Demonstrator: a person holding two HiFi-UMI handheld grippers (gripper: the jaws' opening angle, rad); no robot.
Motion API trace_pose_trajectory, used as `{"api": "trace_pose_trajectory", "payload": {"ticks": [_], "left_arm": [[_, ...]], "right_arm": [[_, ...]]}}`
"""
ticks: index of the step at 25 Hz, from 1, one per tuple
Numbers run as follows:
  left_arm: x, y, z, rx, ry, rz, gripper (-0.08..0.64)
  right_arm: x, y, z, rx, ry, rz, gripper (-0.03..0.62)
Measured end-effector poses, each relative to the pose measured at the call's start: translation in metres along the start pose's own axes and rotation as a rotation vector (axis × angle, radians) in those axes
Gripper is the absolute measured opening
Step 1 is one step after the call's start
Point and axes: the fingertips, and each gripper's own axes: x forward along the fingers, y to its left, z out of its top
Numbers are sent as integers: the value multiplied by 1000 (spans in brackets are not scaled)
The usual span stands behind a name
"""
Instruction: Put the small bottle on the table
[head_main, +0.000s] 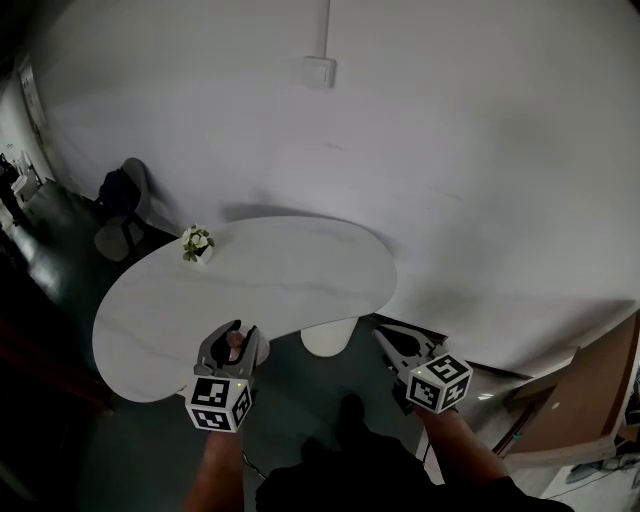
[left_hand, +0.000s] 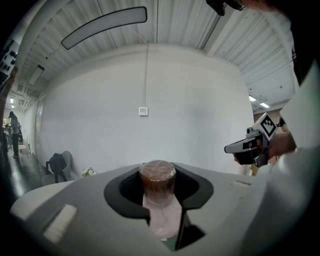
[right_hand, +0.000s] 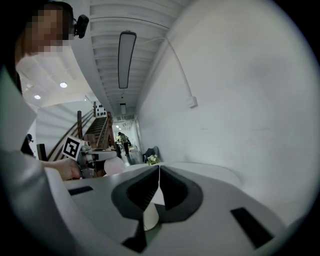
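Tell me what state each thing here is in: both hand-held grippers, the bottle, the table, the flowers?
Small bottle: gripped, brown top showing, not yet set down.
Left hand-held gripper: shut on the small bottle.
Right hand-held gripper: shut, empty.
Table: white top, bottle not on it yet.
Flowerpot: upright on the table.

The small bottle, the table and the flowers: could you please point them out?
small bottle (left_hand: 158, 179), left gripper view, its brown top.
table (head_main: 300, 270), head view, bare white top.
flowers (head_main: 197, 240), head view, the blossoms.
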Motion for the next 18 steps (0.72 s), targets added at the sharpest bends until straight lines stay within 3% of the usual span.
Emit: {"api": "trace_pose_trajectory", "payload": {"ticks": [7,14,18], "left_arm": [[70,-2,-1,-7,31,21,133],[157,-7,7,-48,6,45,133],[187,-14,19,-48,-10,44,133]], "right_arm": [[35,-64,1,9,26,44,12],[78,-144,15,-12,59,107,12],[92,-168,23,-8,56,152,12]]}}
